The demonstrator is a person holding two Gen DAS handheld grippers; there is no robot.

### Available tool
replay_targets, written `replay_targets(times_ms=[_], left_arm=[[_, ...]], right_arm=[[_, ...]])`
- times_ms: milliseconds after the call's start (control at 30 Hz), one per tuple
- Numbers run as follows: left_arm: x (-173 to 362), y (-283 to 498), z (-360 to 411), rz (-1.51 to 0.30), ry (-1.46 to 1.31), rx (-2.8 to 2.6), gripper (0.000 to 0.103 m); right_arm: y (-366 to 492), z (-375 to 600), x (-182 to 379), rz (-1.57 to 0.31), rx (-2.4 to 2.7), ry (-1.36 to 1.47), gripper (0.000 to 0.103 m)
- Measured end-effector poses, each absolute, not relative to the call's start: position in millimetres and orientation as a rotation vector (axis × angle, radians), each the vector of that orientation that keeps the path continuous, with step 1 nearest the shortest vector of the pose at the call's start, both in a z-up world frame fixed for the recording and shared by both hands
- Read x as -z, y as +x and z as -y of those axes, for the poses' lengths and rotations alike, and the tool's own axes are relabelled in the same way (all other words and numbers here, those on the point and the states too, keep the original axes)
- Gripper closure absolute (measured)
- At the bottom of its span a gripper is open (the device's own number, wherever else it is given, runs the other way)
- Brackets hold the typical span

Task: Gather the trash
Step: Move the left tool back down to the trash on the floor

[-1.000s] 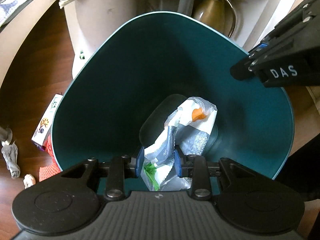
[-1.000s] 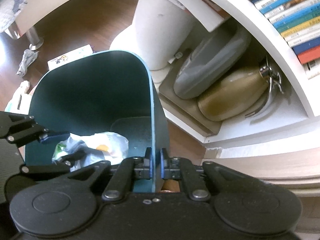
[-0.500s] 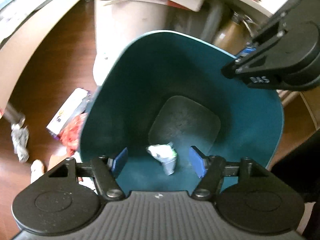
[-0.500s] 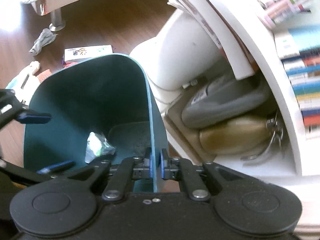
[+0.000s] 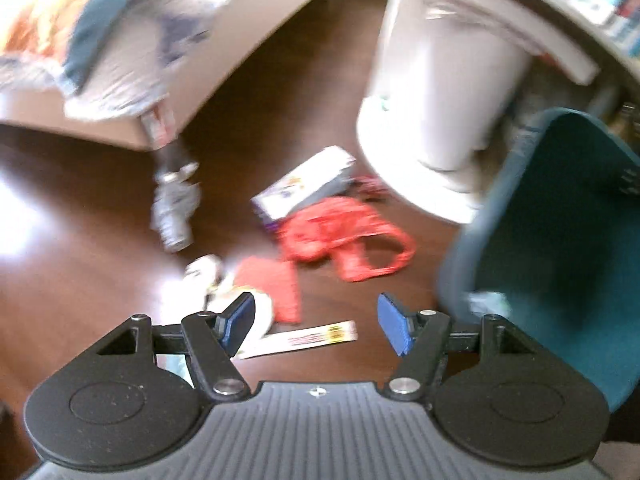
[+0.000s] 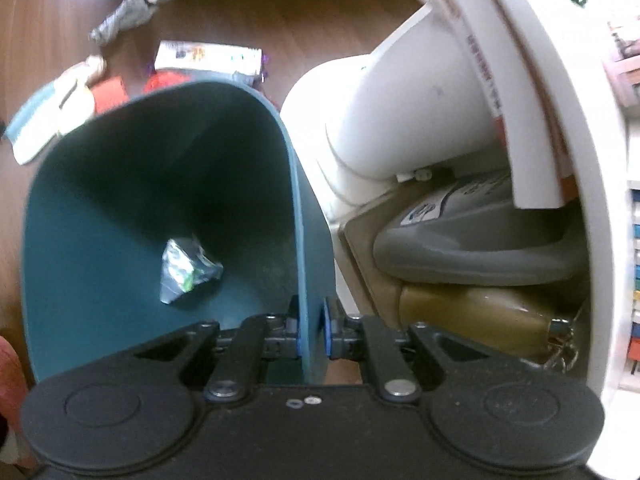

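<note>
A teal bin stands on the wooden floor, and my right gripper is shut on its right wall. A crumpled silver-green wrapper lies at the bottom of the bin. My left gripper is open with nothing between its fingers; it hangs over the floor to the left of the bin. Below it lie scattered pieces of trash: a red net bag, a white printed box, a red paper, a printed strip, a white wrapper and a grey crumpled wad.
A white cylindrical stand rises just behind the bin. To the right, a white shelf holds a grey case and a brass jug. A low platform with a metal leg sits at the far left.
The left gripper opened and let the wrapper fall into the bin, then swung left out over the littered floor. The right gripper kept its hold on the bin wall while rolling.
</note>
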State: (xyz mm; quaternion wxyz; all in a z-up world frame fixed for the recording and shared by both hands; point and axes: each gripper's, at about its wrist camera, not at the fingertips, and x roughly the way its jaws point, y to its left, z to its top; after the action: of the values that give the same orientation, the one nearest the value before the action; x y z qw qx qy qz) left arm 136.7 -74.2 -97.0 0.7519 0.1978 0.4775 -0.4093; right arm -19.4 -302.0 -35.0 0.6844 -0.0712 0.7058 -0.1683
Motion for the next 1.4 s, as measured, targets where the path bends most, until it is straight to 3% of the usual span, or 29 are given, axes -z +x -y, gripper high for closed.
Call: replay_targets(times_ms=[367, 867, 1233, 1400], left_arm=[[155.6, 199.8, 42.8, -1.09, 0.44, 0.705, 0.036], [265.3, 230.2, 45.1, -1.223, 0.388, 0.786, 0.036], [298.5, 145.2, 76.0, -1.035, 0.758, 1.14, 0.036], [315.1, 143.0, 92.4, -1.023, 0.785, 1.163, 0.036]], right_arm=[[10.5, 324.9, 42.6, -1.556, 0.29, -0.051, 0.093], [27.9, 285.3, 73.4, -1.633, 0.141, 0.082, 0.099], [12.2, 301.6, 87.2, -1.675, 0.199, 0.172, 0.099], [13.8, 297.7, 84.2, -1.669, 0.205, 0.169, 0.1]])
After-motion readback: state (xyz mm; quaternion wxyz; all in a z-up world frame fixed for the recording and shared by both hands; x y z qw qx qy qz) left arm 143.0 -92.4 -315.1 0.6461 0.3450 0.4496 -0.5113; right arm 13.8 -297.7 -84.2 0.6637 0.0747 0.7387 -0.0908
